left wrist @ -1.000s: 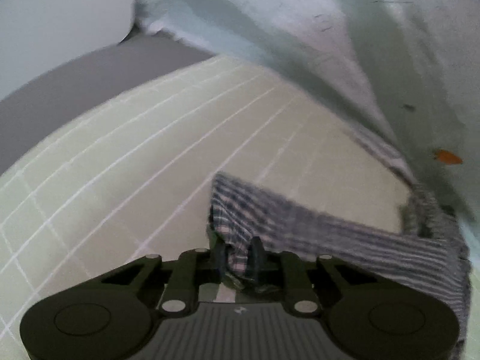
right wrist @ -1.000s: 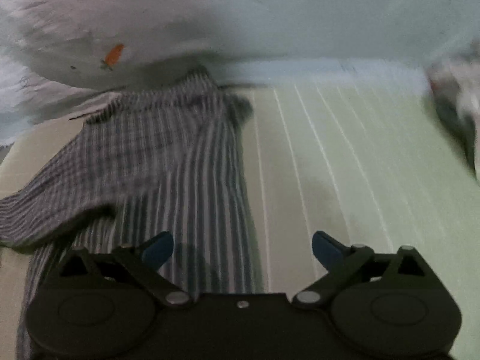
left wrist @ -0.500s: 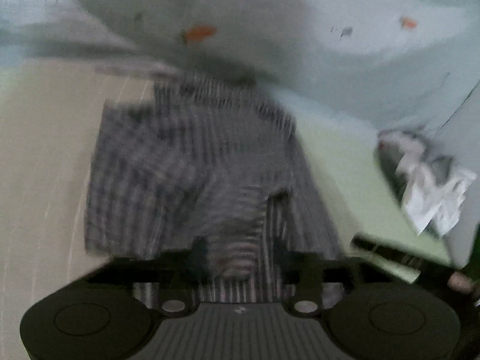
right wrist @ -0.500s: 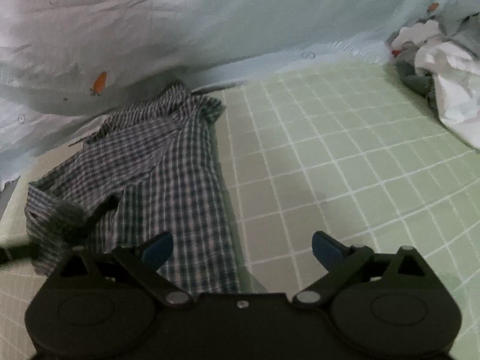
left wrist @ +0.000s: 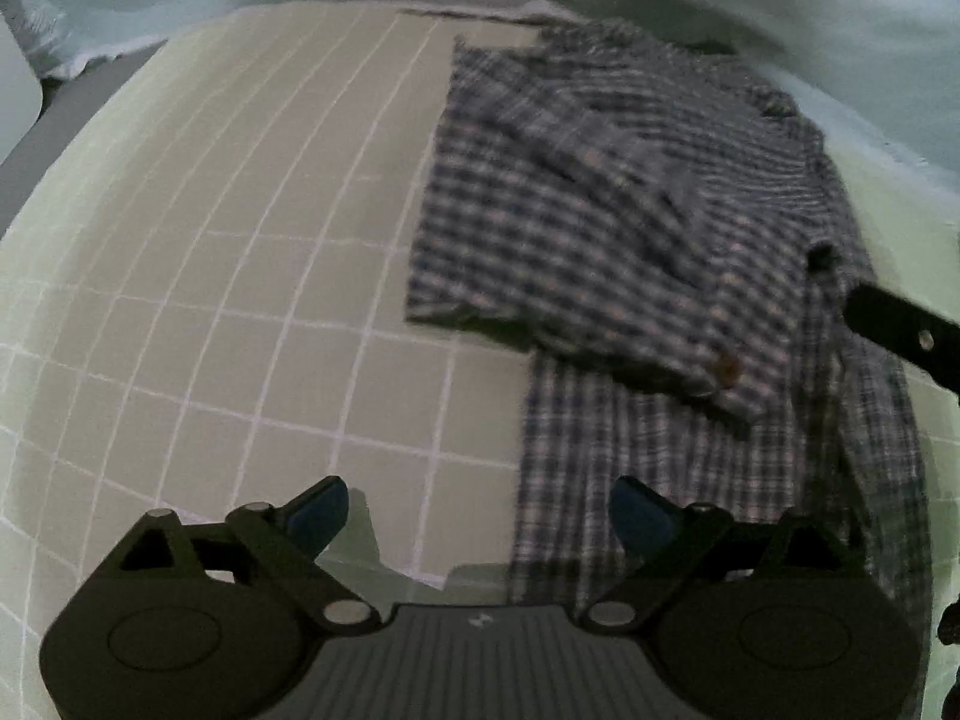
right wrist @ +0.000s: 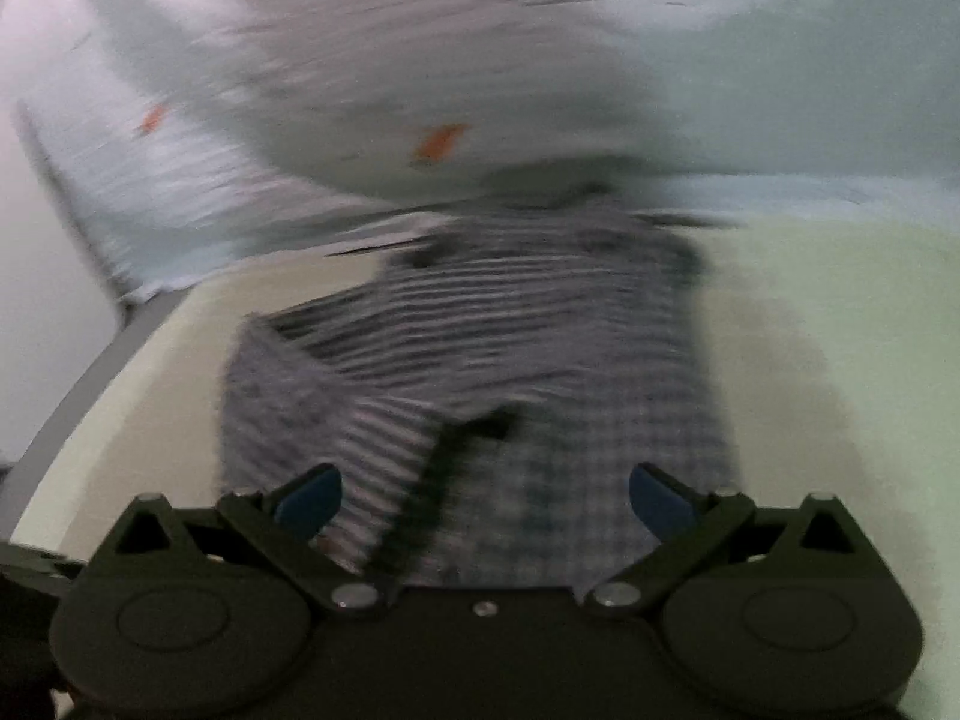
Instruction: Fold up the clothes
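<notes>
Plaid shirt (right wrist: 498, 360) smeared by blur — fold edges unreadable.

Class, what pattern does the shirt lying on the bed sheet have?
A small check in dark blue and white on the shirt, sharpest in the left wrist view.

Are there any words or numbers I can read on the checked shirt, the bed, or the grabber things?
No words or numbers can be read in either view.
Left gripper: a tiny pale mark on its grey ribbed body, too small to read.
Plaid shirt: no label visible.
Pale blue bedding: only small orange shapes and dark squiggles, blurred, not letters.
Green grid sheet: only white lines.
</notes>
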Demonstrator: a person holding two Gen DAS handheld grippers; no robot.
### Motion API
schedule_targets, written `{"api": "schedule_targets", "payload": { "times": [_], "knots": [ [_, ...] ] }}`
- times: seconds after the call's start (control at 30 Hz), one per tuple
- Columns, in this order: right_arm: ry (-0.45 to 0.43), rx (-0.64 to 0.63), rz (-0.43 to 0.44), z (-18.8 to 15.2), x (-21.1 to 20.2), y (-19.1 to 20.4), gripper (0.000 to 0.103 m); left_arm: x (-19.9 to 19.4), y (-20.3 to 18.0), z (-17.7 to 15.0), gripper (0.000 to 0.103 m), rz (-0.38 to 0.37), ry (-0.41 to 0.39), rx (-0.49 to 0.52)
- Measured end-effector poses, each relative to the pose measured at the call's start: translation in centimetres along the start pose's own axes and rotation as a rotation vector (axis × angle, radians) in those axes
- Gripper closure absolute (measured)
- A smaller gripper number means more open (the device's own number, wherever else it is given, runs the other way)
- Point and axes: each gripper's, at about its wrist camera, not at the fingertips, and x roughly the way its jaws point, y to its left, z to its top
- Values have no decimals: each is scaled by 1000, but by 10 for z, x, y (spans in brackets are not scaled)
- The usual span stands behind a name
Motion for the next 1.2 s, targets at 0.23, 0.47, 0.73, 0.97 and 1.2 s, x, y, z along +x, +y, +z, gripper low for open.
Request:
{"api": "schedule_targets", "payload": {
  "times": [0.23,0.47,0.73,0.97,1.2],
  "knots": [
    [72,-58,54,9,41,28,23,4,5,0,0,18,15,25],
    [81,65,127,4,41,15,97,6,3,-2,0,39,13,57],
    [3,127,125,-4,-9,9,99,-6,15,-10,0,-11,40,-17],
    [-6,186,85,-39,-62,8,100,-39,13,-36,0,-37,-6,-17],
    [-15,197,53,-76,-111,16,100,-60,-6,-67,0,-54,-26,13]
  ]
}}
